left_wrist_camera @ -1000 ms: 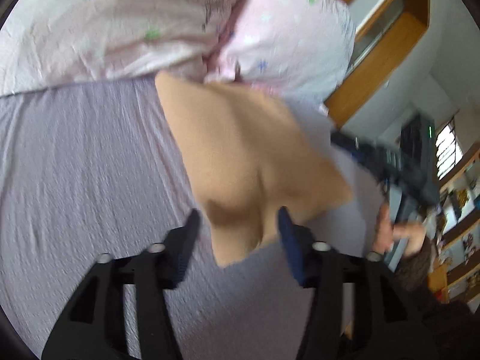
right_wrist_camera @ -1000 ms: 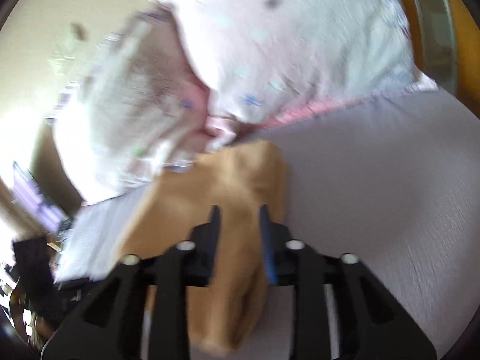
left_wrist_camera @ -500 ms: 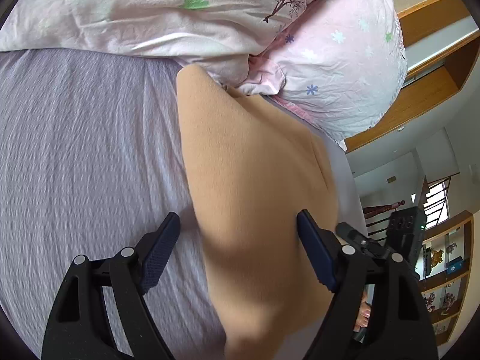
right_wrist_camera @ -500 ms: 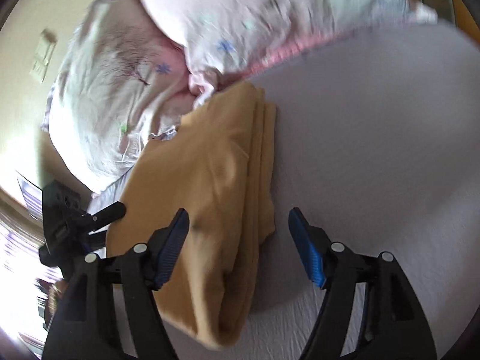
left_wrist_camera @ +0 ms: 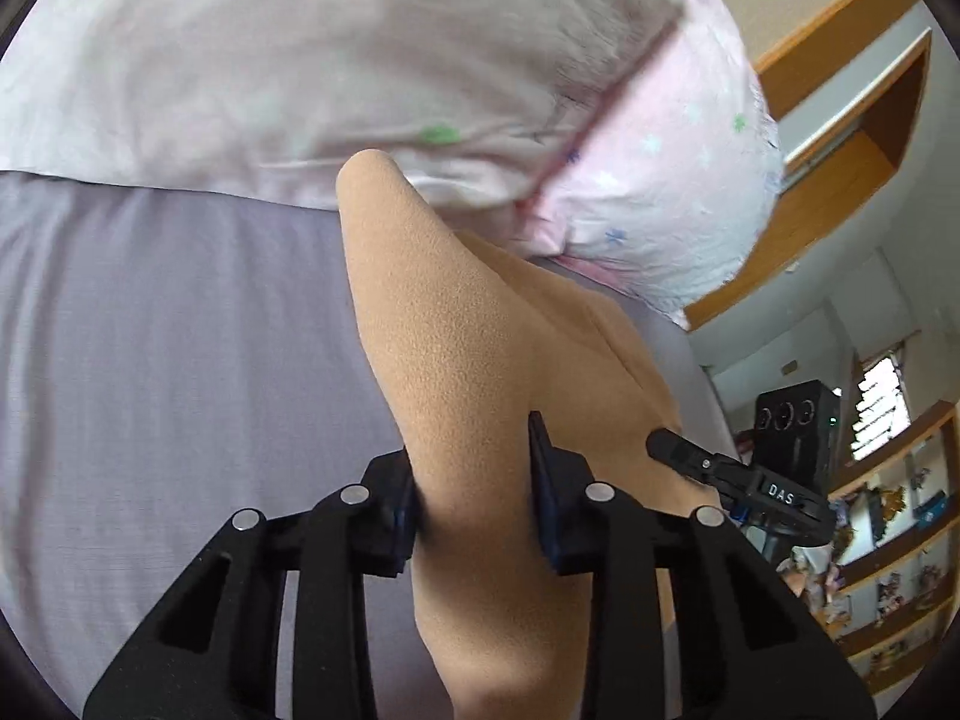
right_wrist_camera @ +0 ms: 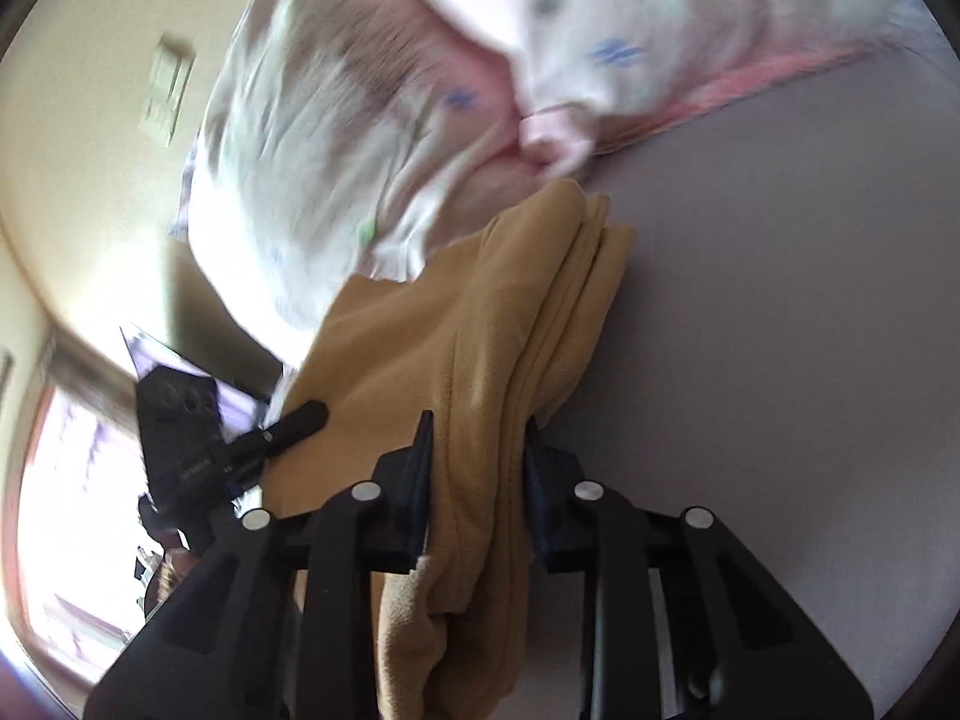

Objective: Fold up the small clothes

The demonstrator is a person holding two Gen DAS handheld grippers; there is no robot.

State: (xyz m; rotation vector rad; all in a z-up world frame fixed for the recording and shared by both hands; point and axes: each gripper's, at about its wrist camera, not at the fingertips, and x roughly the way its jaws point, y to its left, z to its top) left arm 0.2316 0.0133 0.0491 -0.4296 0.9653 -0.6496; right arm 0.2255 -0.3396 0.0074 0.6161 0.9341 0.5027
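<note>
A tan fleece garment (left_wrist_camera: 474, 354) lies folded lengthwise on a lilac bedsheet (left_wrist_camera: 168, 360), its far end against the pillows. My left gripper (left_wrist_camera: 474, 480) is shut on the garment's near edge, with cloth bunched between its fingers. In the right wrist view the same garment (right_wrist_camera: 480, 324) shows as a stack of layers, and my right gripper (right_wrist_camera: 477, 474) is shut on its other near edge. The right gripper's finger also shows in the left wrist view (left_wrist_camera: 678, 450). The left gripper shows in the right wrist view (right_wrist_camera: 288, 426).
Pink-and-white flowered pillows (left_wrist_camera: 360, 72) lie across the head of the bed, also in the right wrist view (right_wrist_camera: 420, 78). A wooden headboard (left_wrist_camera: 840, 138) and shelves (left_wrist_camera: 900, 570) stand beyond the bed's right side. The sheet (right_wrist_camera: 780, 330) spreads to the right.
Both grippers were open half a second ago, astride the garment's near end. Both have closed on the cloth.
</note>
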